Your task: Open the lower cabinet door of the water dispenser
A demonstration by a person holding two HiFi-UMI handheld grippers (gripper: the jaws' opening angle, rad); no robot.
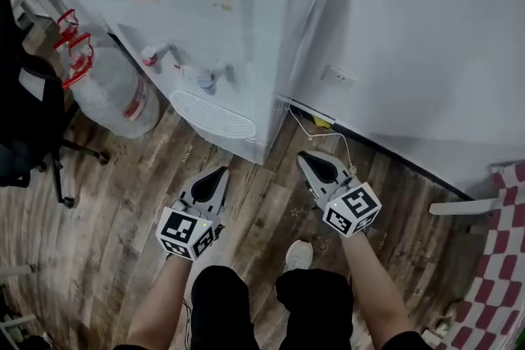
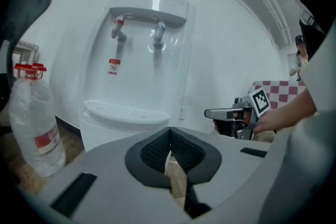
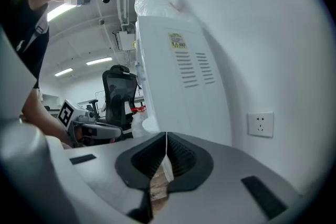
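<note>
The white water dispenser [image 1: 246,4] stands against the wall, with a red tap [image 1: 154,55], a grey tap [image 1: 210,78] and a drip tray [image 1: 215,115]. From above its lower front is hidden under the tray. In the left gripper view only the top strip of that lower front [image 2: 107,134] shows beneath the drip tray [image 2: 123,111]. My left gripper [image 1: 220,174] [image 2: 169,131] is low over the floor, shut and empty, facing the dispenser's front. My right gripper [image 1: 305,156] [image 3: 166,136] is shut and empty near the dispenser's side panel [image 3: 178,86].
A large clear water bottle [image 1: 115,94] with red handles stands left of the dispenser. An office chair [image 1: 25,119] is at the far left. A wall socket [image 1: 338,78] and a cable [image 1: 328,135] are behind the right gripper. A checkered cloth [image 1: 500,258] is at the right.
</note>
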